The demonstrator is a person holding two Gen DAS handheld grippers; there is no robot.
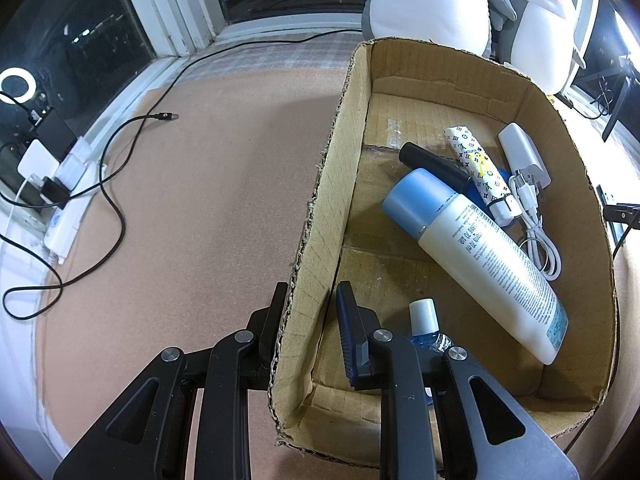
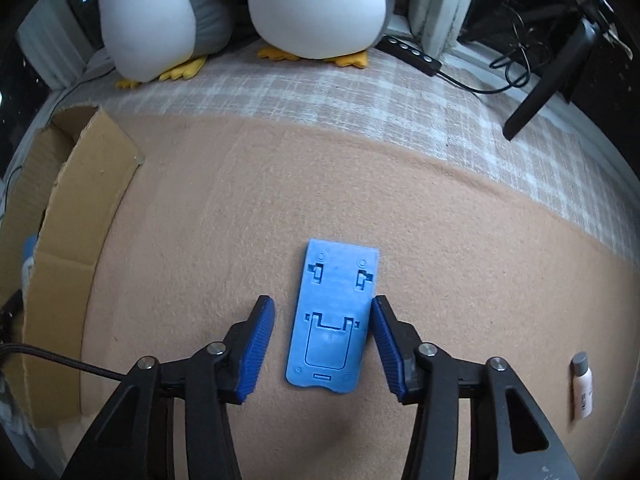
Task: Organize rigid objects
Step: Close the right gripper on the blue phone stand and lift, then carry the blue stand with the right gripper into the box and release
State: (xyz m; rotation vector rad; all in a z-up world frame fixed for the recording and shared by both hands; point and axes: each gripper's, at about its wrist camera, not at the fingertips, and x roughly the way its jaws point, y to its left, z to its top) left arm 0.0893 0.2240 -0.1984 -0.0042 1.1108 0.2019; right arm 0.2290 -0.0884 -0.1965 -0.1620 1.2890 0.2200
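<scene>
Clutter rings the work area: two plush penguins [image 2: 312, 8] at the back, a black cable [image 1: 112, 200] and a power strip [image 1: 68, 204] on the left. The left gripper [image 1: 310, 308] straddles the near wall of the box [image 1: 320, 200], one finger outside, one inside; jaws apart, not clamped on it. The box holds one large bottle [image 1: 480, 252], one small blue bottle [image 1: 424, 320], one patterned tube [image 1: 480, 168], one black cylinder [image 1: 436, 164], one white charger [image 1: 520, 148] with its cord. Only the right wrist view shows the blue plate [image 2: 334, 320], flat on the felt between the spread right gripper [image 2: 322, 320], whose right finger stands just beside its edge, and one small bottle [image 2: 582, 384] well apart.
</scene>
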